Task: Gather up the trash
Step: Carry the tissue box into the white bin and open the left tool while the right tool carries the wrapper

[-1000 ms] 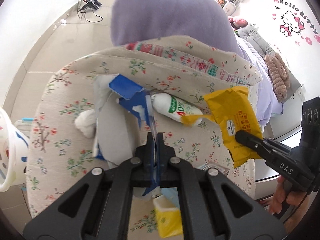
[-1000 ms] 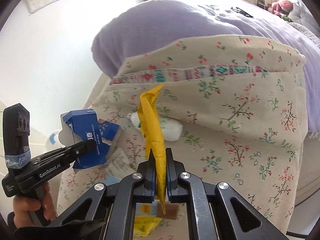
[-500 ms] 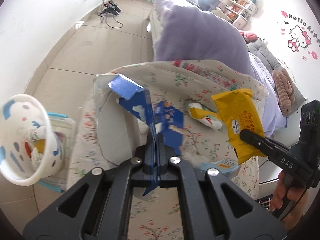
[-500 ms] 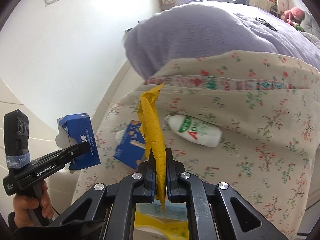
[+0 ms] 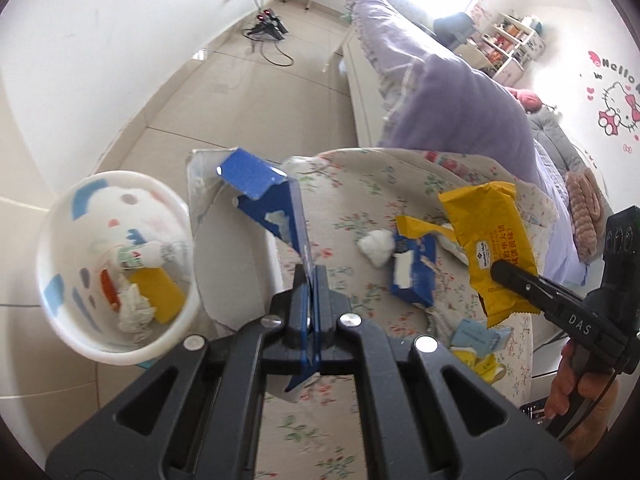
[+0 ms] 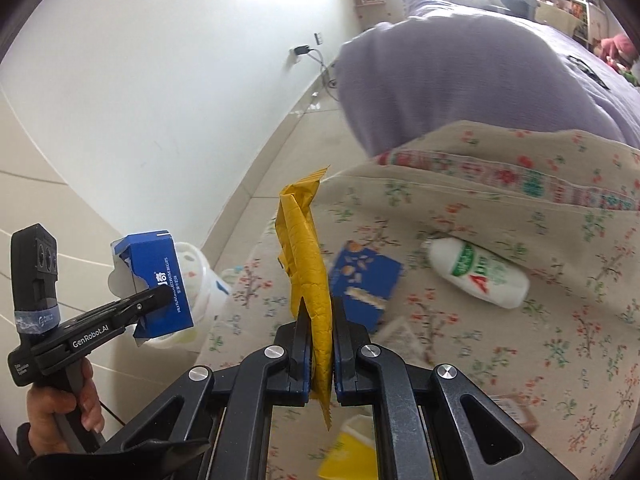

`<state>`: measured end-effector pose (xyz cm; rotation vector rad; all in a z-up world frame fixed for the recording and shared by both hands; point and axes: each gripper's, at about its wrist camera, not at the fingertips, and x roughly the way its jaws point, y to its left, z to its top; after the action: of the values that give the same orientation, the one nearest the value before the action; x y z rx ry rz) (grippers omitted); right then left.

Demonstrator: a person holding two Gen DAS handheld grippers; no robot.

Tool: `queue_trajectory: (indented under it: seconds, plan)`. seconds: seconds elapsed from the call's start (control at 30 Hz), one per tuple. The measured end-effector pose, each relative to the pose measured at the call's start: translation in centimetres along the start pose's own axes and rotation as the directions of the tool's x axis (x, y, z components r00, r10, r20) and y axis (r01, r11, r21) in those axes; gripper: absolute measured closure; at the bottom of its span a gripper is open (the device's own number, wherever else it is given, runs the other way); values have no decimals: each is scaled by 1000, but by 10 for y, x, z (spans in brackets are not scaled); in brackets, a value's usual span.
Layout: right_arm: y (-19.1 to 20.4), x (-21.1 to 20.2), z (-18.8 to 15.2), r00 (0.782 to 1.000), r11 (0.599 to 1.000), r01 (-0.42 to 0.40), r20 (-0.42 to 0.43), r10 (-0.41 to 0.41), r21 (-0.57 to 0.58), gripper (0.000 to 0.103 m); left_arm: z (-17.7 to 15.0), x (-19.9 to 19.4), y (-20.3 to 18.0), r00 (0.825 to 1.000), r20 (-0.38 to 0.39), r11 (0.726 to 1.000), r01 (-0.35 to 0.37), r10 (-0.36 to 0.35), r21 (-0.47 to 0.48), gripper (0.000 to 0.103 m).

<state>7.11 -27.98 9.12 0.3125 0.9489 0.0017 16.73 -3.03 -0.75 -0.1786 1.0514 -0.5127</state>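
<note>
Since a second earlier both hands had carried their loads sideways off the bed: in the left wrist view the white bin, then only a sliver at the left edge, now filled the left of the frame with its mouth open to the camera, and the white drink bottle had slid out of that view.

Two grippers were in play, each with one piece of trash. The left gripper had its jaws pressed together on the flattened blue carton, which stood up from the fingers toward the upper middle of the frame, just right of the bin's rim. The right gripper was clamped on one yellow wrapper, held edge-on and rising toward the frame's centre.

On the floral cover one blue biscuit box lay at centre and one white bottle to its right, apart from each other. One crumpled white tissue touched the box's left side in the left wrist view. Inside the bin lay one small bottle, one yellow wrapper, some crumpled tissue and something red.
</note>
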Motion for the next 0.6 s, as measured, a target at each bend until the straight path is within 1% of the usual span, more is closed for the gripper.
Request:
queue_trajectory:
  seconds: [0.37,0.5,0.6]
  plan:
    - [54,31,1,998,996,-56,-20,55,-65,95,-3,-13,54,998,15,996,-65,66,-68,101]
    - [66,49,2,996,993,-85,-31,82,-83,95,-4,-14,74,996,12,992,-86,87,-93,101]
    - [78,55,0,993,989,-110,-43,107,-98,95,-4,-13,86,994,8,989,-104,105,-106,101]
